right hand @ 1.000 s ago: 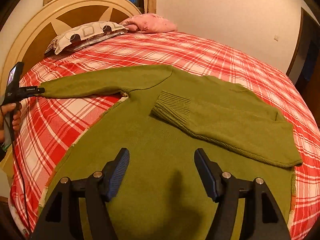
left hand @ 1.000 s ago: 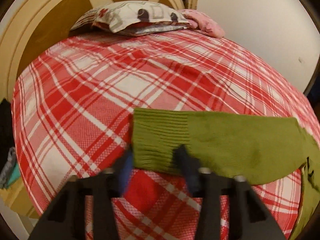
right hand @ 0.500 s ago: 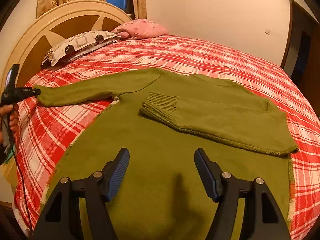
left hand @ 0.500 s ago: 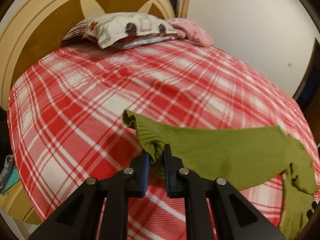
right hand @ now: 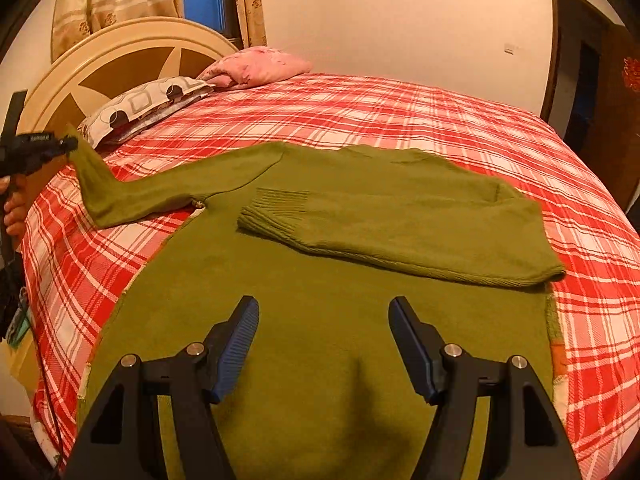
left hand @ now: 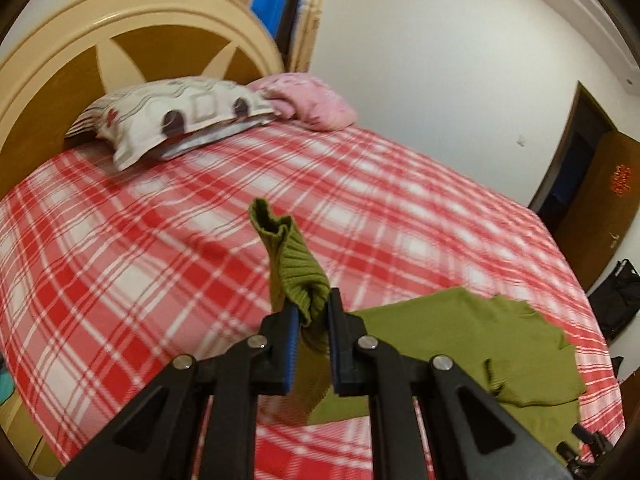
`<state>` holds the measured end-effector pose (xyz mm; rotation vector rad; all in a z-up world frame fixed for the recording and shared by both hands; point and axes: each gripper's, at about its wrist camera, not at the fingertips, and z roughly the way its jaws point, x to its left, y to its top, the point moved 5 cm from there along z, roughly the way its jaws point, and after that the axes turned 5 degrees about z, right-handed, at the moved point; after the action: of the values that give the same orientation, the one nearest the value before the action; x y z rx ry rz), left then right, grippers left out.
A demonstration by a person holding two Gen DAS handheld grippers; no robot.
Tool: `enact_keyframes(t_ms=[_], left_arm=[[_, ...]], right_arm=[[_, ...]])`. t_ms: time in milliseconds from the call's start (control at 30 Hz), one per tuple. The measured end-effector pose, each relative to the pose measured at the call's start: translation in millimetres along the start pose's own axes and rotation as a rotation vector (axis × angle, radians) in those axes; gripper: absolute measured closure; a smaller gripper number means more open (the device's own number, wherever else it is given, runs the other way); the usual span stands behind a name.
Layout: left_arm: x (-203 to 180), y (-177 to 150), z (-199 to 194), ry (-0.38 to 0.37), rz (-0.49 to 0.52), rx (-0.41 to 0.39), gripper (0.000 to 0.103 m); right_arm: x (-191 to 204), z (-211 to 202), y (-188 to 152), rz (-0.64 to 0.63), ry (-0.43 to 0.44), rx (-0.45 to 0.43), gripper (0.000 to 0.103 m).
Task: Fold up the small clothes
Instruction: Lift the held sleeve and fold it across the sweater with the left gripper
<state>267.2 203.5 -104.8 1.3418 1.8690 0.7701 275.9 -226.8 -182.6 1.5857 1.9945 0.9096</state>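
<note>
Room: pale walls, patterned curtains (right hand: pixel 120 4) behind a cream and brown round headboard (right hand: pixel 120 64), dark wooden door (left hand: pixel 600 216) off to the right.
Bed: red and white plaid bedspread (left hand: pixel 140 260) across the whole surface ahead of both grippers.
Pillows: patterned white pillow (left hand: pixel 180 116) far ahead by the headboard, pink pillow (left hand: pixel 308 100) just beside it on its right.
Sweater: olive green sweater (right hand: pixel 320 340) spread flat on the bedspread, body directly beneath and ahead of the right gripper.
Folded sleeve: right sleeve (right hand: pixel 400 232) laid across the chest, ribbed cuff pointing left, ahead of the right gripper.
Lifted sleeve: left sleeve (right hand: pixel 160 192) stretched out to the left, outer end raised off the bedspread up to the left gripper.
Cuff: ribbed cuff (left hand: pixel 292 264) bunched and standing up from between the blue pads in the left wrist view, sleeve fabric hanging below.
Left gripper (left hand: pixel 312 312): clamped nearly fully closed on the cuff, held above the bedspread; seen from the right wrist view at the far left edge, gripped by a hand (right hand: pixel 14 204).
Right gripper (right hand: pixel 324 316): jaws spread wide, nothing between them, hovering over the sweater body without visible contact.
</note>
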Motion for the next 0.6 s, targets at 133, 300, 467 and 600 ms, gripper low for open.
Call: enact_keyframes(t_ms=[133, 300, 467, 600], left_arm=[[-34, 11, -5, -0.047, 0.027, -0.02, 0.09], [-72, 17, -10, -0.08, 0.076, -0.034, 0.09], [-108, 20, -13, -0.13, 0.106, -0.031, 0.09], [-142, 26, -19, -0.171, 0.154, -0.045, 0.09]], right_arm=[[-16, -7, -2, 0.024, -0.005, -0.018, 0.035], [-44, -15, -5, 0.096, -0.012, -0.046, 0.035], [-72, -20, -8, 0.16, -0.041, -0.071, 0.035], [-89, -23, -8, 0.219, -0.055, -0.094, 0.035]])
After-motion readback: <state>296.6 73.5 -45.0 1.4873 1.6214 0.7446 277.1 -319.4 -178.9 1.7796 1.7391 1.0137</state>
